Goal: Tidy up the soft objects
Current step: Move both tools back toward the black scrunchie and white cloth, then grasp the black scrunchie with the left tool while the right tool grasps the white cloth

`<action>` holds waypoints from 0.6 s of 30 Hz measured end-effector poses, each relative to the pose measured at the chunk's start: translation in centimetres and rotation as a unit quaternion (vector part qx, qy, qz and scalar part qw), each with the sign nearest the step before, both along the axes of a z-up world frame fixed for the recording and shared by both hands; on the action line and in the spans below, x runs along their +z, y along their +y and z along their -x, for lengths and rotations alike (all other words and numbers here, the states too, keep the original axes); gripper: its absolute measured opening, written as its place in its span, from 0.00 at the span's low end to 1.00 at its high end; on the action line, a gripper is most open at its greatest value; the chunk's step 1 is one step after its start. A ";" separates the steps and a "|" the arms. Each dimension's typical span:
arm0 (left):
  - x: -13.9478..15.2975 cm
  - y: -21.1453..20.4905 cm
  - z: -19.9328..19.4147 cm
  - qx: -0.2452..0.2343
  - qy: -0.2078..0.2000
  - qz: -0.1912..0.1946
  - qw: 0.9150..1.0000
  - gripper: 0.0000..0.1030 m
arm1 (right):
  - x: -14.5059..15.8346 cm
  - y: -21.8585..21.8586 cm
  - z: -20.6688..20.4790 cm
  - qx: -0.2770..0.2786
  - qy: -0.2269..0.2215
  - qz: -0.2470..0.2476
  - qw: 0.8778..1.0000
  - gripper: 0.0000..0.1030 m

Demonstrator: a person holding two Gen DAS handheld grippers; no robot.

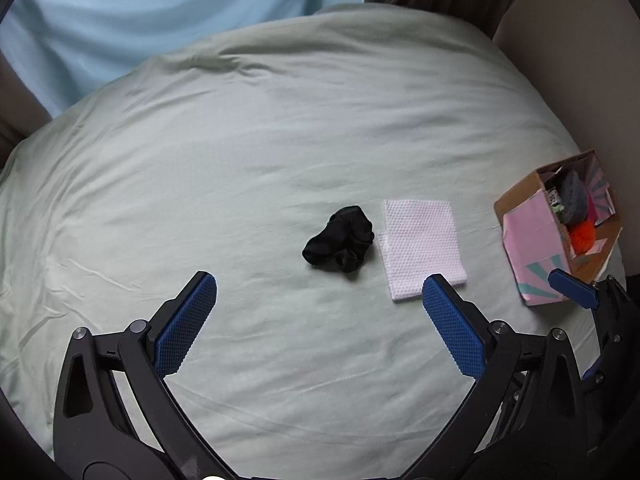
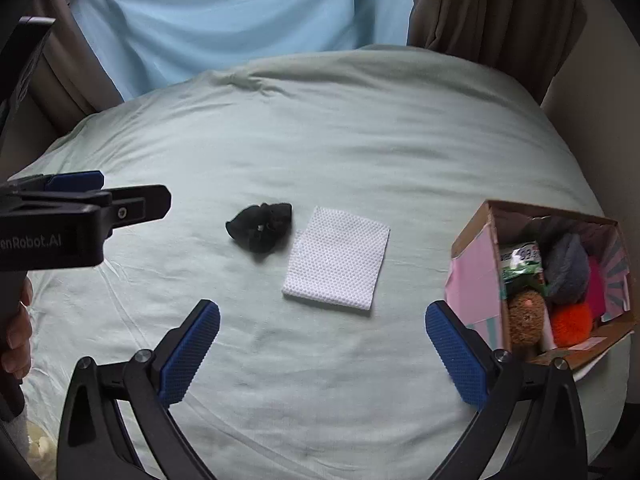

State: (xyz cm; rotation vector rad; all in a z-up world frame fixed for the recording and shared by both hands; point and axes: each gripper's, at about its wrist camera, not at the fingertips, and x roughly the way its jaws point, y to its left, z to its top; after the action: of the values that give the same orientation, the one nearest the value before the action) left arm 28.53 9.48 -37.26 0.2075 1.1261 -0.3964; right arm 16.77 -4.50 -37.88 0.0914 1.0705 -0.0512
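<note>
On the pale green bed sheet lay two loose soft things: one black scrunchie and, just to its right, one white dimpled cloth, folded flat. The two sat close together near the middle of the bed, and whether their edges touched could not be told. Nothing lay between them and either hand-held gripper.

Far to the right, near the bed's edge, stood one open cardboard box with pink sides. Inside it were packed a grey knitted piece, an orange pompom, a brown fuzzy ball, something bright pink against the far wall and a green and white packet.

The left hand-held gripper hung over the near part of the sheet with its blue fingers spread wide and nothing between them; the scrunchie lay just beyond the gap. The right hand-held gripper was likewise wide open and empty, with the cloth just ahead of it and the box beside its right finger. From the right camera, the left tool's black body showed at the left edge.

Beyond the bed hung a light blue curtain and a brown curtain.
</note>
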 end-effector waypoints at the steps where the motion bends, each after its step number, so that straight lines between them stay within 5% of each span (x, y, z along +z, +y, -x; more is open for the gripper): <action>1: -1.1 -0.3 -0.5 -0.005 0.002 0.000 1.000 0.99 | -1.2 -0.1 -0.3 -0.002 0.003 0.000 1.000 0.99; 10: -10.2 -2.3 -4.0 -0.020 0.022 -0.006 1.000 0.95 | -10.1 -1.3 -2.7 -0.016 0.021 0.004 1.000 0.99; 18: -13.4 -3.7 -5.0 -0.044 0.024 -0.020 0.999 0.76 | -12.1 -1.6 -5.4 0.002 0.004 0.017 1.000 0.94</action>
State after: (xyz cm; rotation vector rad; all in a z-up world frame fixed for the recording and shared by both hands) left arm 33.55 5.73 -50.62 0.2844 1.1747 -0.4602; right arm 22.19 -6.10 -49.95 0.0580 1.0782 -0.0675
